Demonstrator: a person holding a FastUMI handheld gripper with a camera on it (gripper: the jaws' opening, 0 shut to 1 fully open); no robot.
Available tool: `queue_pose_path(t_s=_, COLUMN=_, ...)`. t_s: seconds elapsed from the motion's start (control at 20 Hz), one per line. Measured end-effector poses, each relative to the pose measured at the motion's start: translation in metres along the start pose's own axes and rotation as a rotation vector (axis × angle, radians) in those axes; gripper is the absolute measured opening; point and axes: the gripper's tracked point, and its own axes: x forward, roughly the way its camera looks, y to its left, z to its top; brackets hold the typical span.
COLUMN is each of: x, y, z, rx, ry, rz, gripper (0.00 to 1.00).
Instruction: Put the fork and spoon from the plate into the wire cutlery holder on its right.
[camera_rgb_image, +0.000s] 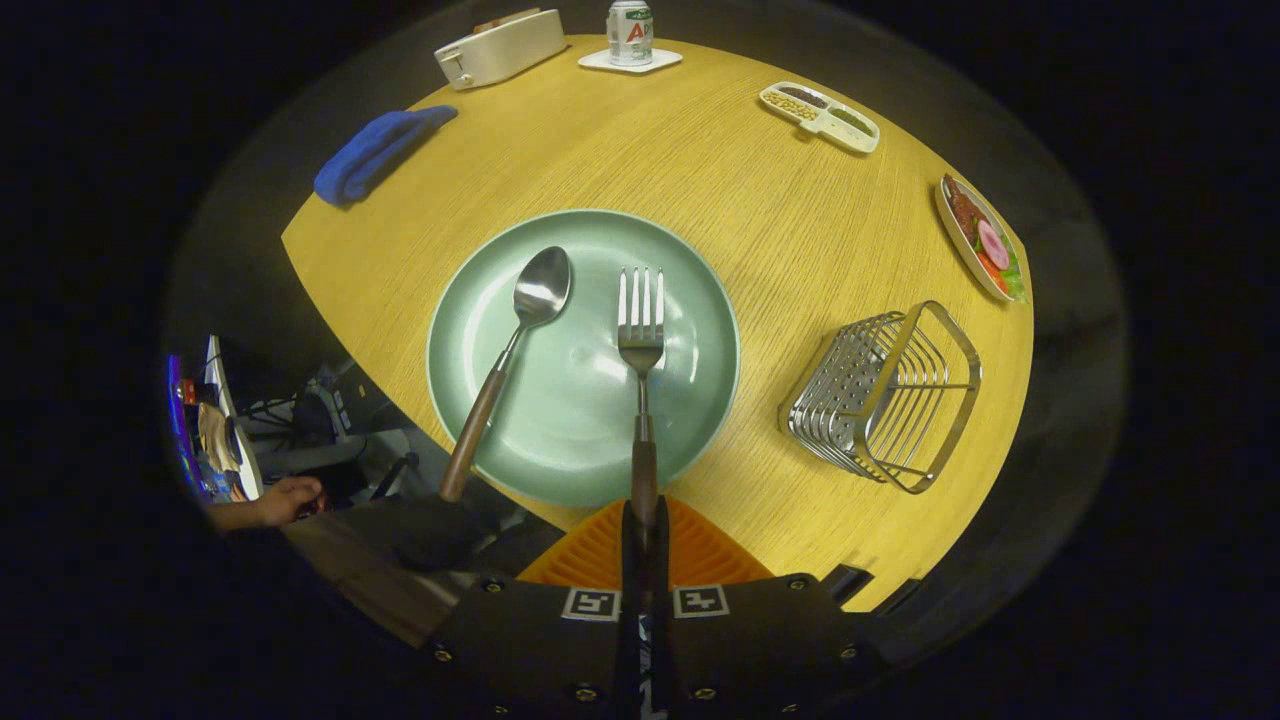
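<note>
Near end: gripper (643, 520) fingers are pressed together on the wooden handle of the fork (641, 340), nearly no gap seen between them, so a pinch on the handle end is judged. Fork is held by its handle end so the tines, pointing away over the plate (470, 400), stay free; judged as the grasp step before transfer.

Spoon (520, 330) is laid on the plate just left of the fork, bowl far, wooden handle overhanging the near-left rim; untouched. Handles are set toward the gripper, likely for easy pickup.

Wire cutlery holder (885, 395) is placed on the table (760, 210) right of the plate, apart from it, seen empty, open top clear for a drop-in.

Farther out: blue cloth (375, 152) far left, sectioned snack tray (820, 115) and food dish (982, 240) far right, white toaster (500, 47), can (630, 32) on a coaster (630, 62) at the far edge. Can lettering is only partly visible, not readable. Square coded markers are seen on the gripper body; no legible text.

A person's hand (285, 500) is seen off the table, near left.
</note>
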Motion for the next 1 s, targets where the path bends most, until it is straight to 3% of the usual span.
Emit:
queue_pose_path(t_s=0.45, x=-0.063, y=-0.048, z=-0.021, rx=-0.133, ry=0.071, rz=-0.065, gripper=0.05)
queue_pose_path(t_s=1.0, x=-0.113, y=-0.124, z=-0.046, rx=-0.123, ry=0.21, rz=-0.17, gripper=0.05)
